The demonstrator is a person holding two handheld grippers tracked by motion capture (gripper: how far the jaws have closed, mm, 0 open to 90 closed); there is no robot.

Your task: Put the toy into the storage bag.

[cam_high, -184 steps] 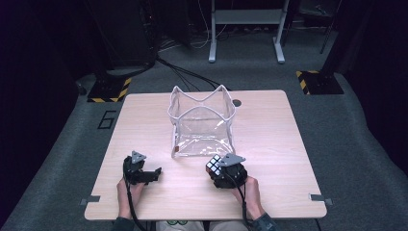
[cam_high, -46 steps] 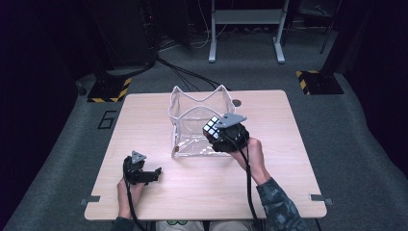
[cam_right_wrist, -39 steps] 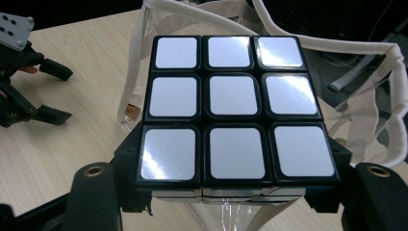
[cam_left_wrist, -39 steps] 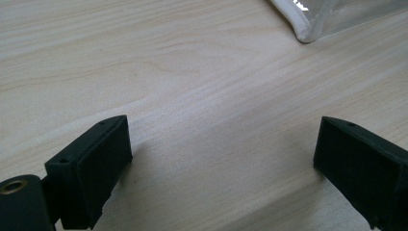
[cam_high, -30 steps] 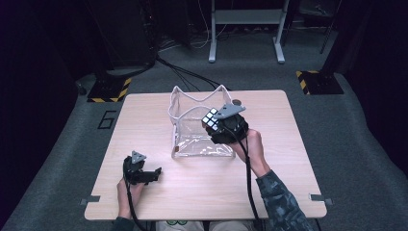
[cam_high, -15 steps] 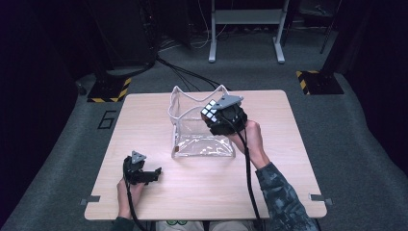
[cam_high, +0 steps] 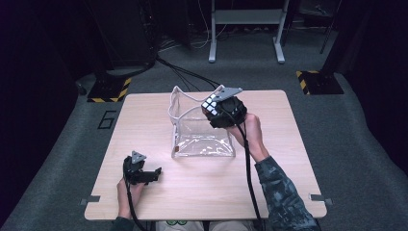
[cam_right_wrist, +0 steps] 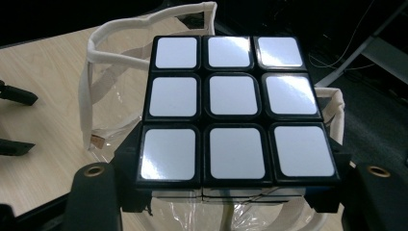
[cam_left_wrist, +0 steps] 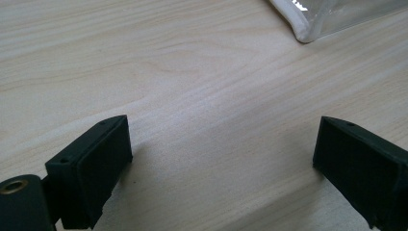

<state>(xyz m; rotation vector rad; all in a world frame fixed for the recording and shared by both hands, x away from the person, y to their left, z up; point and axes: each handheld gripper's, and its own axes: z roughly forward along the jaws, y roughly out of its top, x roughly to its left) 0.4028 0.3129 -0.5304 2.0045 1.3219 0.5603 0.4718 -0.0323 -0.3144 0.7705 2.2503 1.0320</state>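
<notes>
A clear plastic bag (cam_high: 202, 137) with white trim stands open-topped in the middle of the wooden table (cam_high: 144, 125). Above the bag's far right rim my right gripper (cam_high: 216, 113) is shut on a Rubik's cube (cam_high: 210, 104). In the right gripper view the cube's white face (cam_right_wrist: 231, 96) is turned to the camera, a jaw of the right gripper (cam_right_wrist: 231, 192) presses on either side, and the bag's mouth (cam_right_wrist: 110, 72) lies beneath. My left gripper (cam_high: 153, 174) rests on the table at the front left. It stands open (cam_left_wrist: 221, 163) over bare wood, with the bag's corner (cam_left_wrist: 303, 26) farther off.
Behind the table are a metal stand (cam_high: 245, 19), floor cables (cam_high: 187, 72) and two hazard-striped bases (cam_high: 108, 89) (cam_high: 317, 82). Tape marks (cam_high: 90, 199) sit at the table's front corners. A person's forearms reach in from the front edge.
My right gripper has carried the cube from the table's front right up and back, to above the bag's far right rim. The left gripper has stayed in place.
</notes>
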